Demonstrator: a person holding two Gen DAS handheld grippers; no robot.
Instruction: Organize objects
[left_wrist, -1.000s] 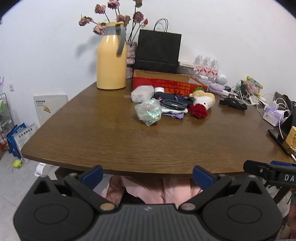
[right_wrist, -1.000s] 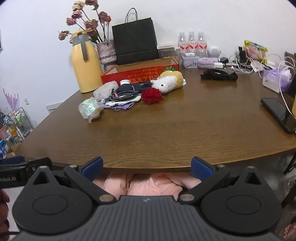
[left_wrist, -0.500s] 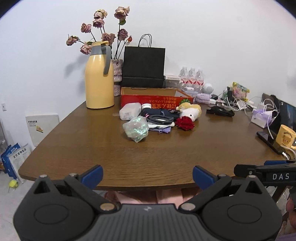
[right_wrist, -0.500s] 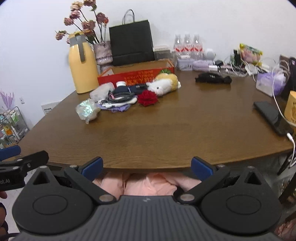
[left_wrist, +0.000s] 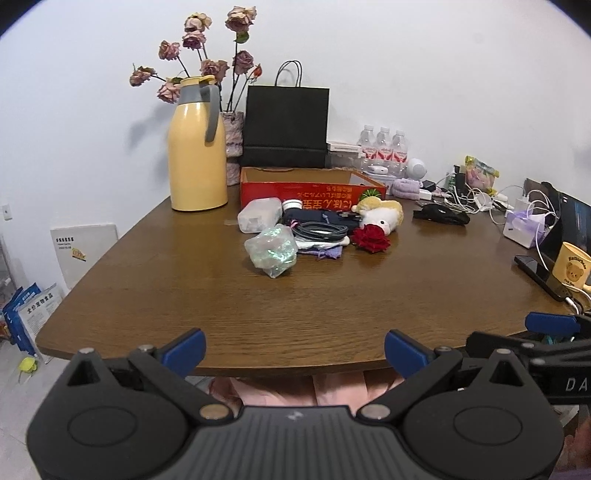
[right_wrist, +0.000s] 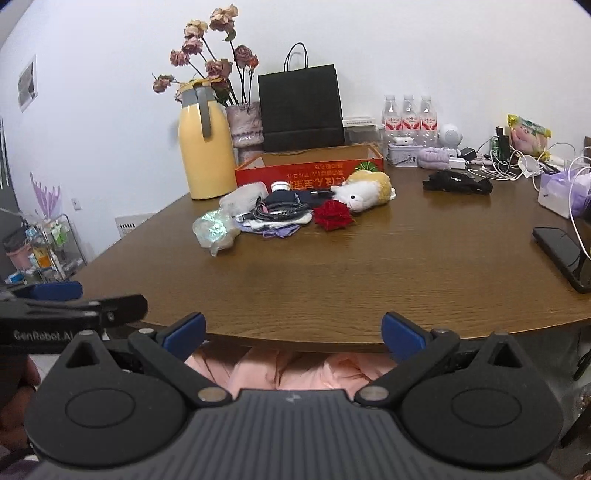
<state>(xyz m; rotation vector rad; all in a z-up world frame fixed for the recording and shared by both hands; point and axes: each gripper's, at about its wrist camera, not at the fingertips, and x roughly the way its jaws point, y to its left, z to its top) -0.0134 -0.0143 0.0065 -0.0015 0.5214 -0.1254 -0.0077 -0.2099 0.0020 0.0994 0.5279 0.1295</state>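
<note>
Both views have tilted up since a second ago: left gripper and right gripper hover spread, empty, at table edge, clutter pile untouched before red box, likely the destination.

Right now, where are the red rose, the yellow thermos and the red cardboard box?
red rose (left_wrist: 370, 239), left wrist view, centre of the bloom.
yellow thermos (left_wrist: 197, 168), left wrist view, middle of the body.
red cardboard box (right_wrist: 310, 173), right wrist view, printed front wall.
</note>
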